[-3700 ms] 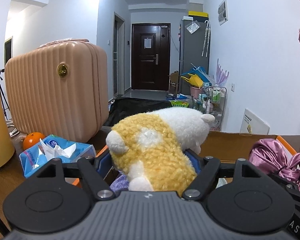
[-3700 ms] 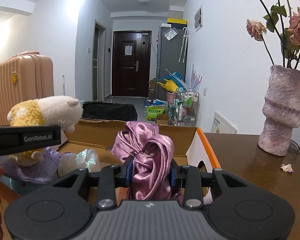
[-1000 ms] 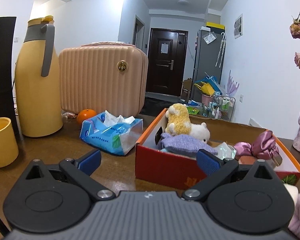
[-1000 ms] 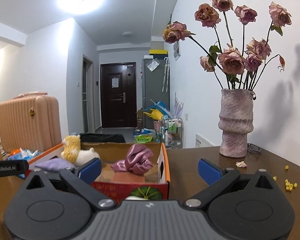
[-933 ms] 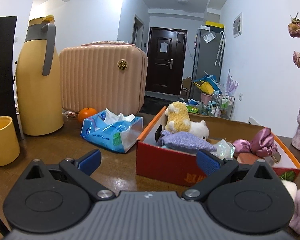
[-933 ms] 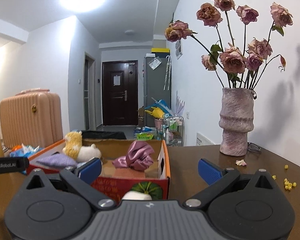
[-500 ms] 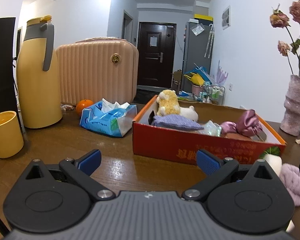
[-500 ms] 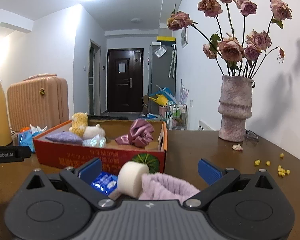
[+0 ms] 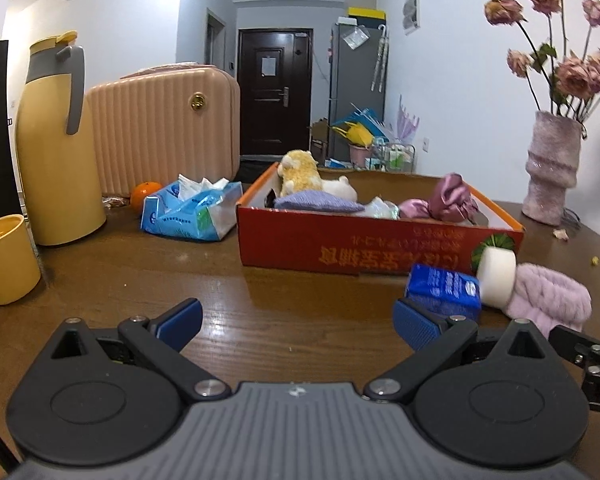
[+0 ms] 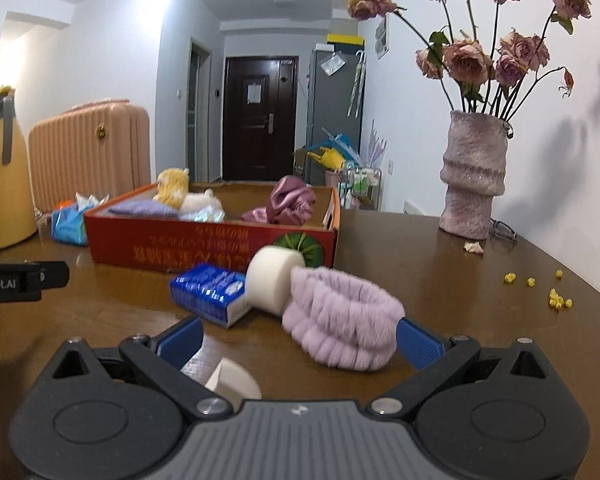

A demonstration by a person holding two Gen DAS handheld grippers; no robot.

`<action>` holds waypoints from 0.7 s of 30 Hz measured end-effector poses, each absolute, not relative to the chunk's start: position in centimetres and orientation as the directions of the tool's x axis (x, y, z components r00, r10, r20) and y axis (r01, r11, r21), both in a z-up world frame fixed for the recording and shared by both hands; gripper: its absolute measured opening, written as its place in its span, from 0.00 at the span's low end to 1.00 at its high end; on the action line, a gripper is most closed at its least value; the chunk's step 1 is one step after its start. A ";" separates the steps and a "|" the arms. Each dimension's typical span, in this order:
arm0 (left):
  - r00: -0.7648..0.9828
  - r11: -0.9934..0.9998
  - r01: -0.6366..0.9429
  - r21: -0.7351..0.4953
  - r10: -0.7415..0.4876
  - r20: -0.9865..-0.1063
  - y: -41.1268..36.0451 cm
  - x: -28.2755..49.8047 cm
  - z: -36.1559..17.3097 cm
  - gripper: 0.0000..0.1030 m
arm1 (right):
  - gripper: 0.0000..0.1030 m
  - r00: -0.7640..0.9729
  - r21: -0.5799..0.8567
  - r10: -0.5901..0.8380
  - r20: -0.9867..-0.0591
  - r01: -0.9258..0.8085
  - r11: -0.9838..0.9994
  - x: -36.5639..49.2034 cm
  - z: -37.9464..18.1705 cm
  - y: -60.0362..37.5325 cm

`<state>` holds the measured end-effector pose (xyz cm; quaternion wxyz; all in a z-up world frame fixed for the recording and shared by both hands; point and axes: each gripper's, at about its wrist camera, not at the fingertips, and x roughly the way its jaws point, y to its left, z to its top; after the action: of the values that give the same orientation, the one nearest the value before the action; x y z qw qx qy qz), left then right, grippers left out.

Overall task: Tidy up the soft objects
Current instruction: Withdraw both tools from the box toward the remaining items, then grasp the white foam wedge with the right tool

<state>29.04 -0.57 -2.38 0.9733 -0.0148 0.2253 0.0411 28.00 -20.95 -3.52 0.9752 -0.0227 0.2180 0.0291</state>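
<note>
I'm looking across a dark brown wooden table (image 9: 292, 304) toward a hallway. At far left stands a tall yellow thermos jug (image 9: 58, 148); centre, the red cardboard box (image 9: 356, 240) holds a yellow-and-white plush toy (image 9: 304, 172) and a pink satin scrunchie (image 9: 450, 200). My left gripper (image 9: 296, 320) is spread wide, empty. My right gripper (image 10: 298, 338) also gapes wide, the fluffy lilac headband (image 10: 342, 318) lying near between its fingers, beside a white foam cylinder (image 10: 270, 280) and a blue tissue packet (image 10: 212, 294).

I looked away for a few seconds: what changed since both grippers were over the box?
Both let go: the yellow-and-white plush toy and shiny pink satin cloth now lie in the red cardboard box. The left gripper and right gripper pulled back, open. The fuzzy lilac headband stays outside.
</note>
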 end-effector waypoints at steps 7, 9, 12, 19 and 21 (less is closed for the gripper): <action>0.885 0.998 -0.068 -0.008 0.057 -0.462 -0.7 28.1 -2.6 1.00 | 1.00 0.862 -0.032 0.080 -0.500 -0.111 0.993 28.0 -4.4 -20.4; 0.881 0.998 -0.065 -0.012 0.051 -0.471 -0.6 28.1 -2.7 1.00 | 0.98 0.855 -0.044 0.082 -0.513 -0.122 0.992 28.1 -4.7 -20.1; 0.875 0.998 -0.063 -0.017 0.047 -0.482 -0.6 28.2 -2.8 1.00 | 0.92 0.840 -0.050 0.084 -0.536 -0.132 0.990 28.4 -5.0 -19.8; 0.868 0.998 -0.063 -0.022 0.044 -0.495 -0.5 28.4 -2.9 1.00 | 0.70 0.795 0.004 0.147 -0.588 -0.179 0.984 29.3 -5.6 -19.9; 0.868 0.998 -0.065 -0.022 0.045 -0.495 -0.5 28.4 -3.0 1.00 | 0.53 0.773 0.036 0.177 -0.609 -0.196 0.980 29.6 -5.9 -20.0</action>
<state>28.40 -0.49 -2.96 0.9662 -0.0191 0.2557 0.0284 29.64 -20.01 -5.91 0.9414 -0.0146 0.3221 0.0989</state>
